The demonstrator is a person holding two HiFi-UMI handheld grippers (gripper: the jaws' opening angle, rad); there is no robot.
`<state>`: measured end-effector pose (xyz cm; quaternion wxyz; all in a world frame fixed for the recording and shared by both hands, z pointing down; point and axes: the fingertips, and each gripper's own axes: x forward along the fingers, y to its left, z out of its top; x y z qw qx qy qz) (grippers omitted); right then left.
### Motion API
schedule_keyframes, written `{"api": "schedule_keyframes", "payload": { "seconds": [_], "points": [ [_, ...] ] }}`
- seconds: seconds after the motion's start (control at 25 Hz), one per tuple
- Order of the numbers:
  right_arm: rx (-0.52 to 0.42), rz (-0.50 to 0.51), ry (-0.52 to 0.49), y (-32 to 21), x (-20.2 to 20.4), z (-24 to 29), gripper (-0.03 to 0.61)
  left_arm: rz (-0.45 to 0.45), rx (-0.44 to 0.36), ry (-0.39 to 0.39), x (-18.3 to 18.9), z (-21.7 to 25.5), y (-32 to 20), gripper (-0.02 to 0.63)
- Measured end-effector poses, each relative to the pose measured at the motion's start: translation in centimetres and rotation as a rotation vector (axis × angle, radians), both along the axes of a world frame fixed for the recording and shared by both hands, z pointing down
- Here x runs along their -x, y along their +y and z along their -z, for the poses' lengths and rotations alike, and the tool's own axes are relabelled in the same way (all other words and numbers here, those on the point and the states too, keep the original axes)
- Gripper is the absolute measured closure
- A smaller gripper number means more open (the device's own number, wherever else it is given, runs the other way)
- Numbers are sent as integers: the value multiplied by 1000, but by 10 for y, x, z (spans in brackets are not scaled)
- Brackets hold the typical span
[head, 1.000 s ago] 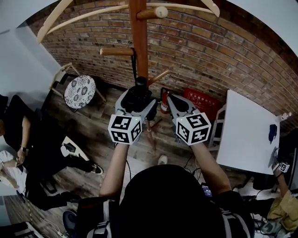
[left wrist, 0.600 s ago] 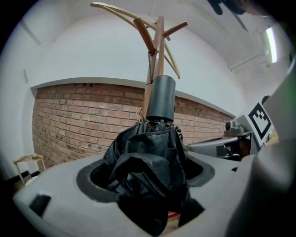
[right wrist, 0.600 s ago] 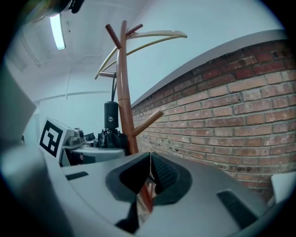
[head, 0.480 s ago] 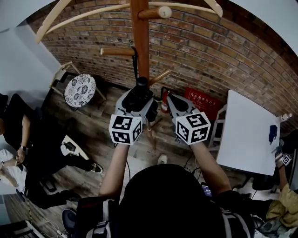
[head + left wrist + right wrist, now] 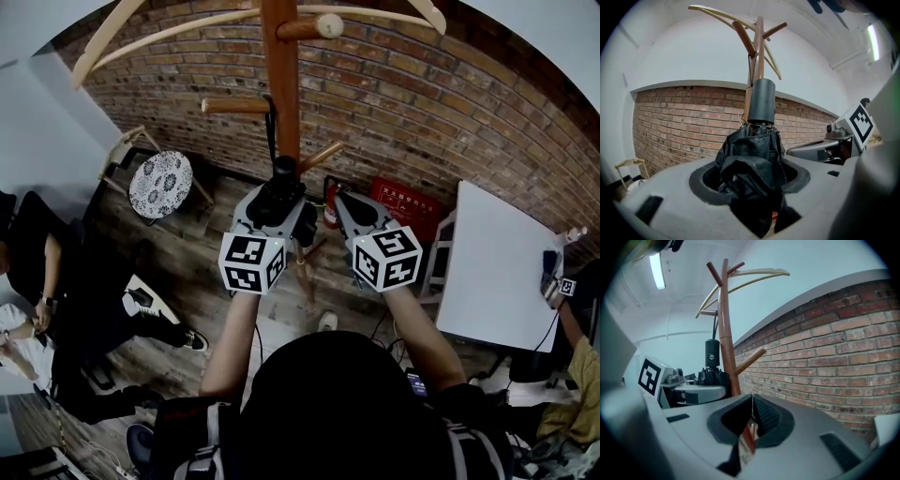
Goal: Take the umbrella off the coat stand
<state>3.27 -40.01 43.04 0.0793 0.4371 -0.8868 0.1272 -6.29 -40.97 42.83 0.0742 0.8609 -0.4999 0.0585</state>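
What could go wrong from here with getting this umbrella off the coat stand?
1. The left claw is closing around the umbrella at its loose folded fabric, not its rigid handle, so it may slip or sag.
2. Its strap hangs from a peg; a sideways pull could snag it and tug the coat stand.
3. The right claw is shut and empty, steadying nothing.
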Motion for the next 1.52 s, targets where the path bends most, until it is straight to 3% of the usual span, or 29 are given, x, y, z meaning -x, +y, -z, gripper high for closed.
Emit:
{"api": "schedule_keyframes", "payload": {
  "seconds": [0.68, 1.52],
  "points": [
    [0, 3, -7, 0, 1, 2, 549, -8, 29, 6, 2, 2, 5, 350],
    [-32, -13, -10, 29, 1, 18, 549, 13, -47, 35, 16, 41, 31, 351]
  ]
}}
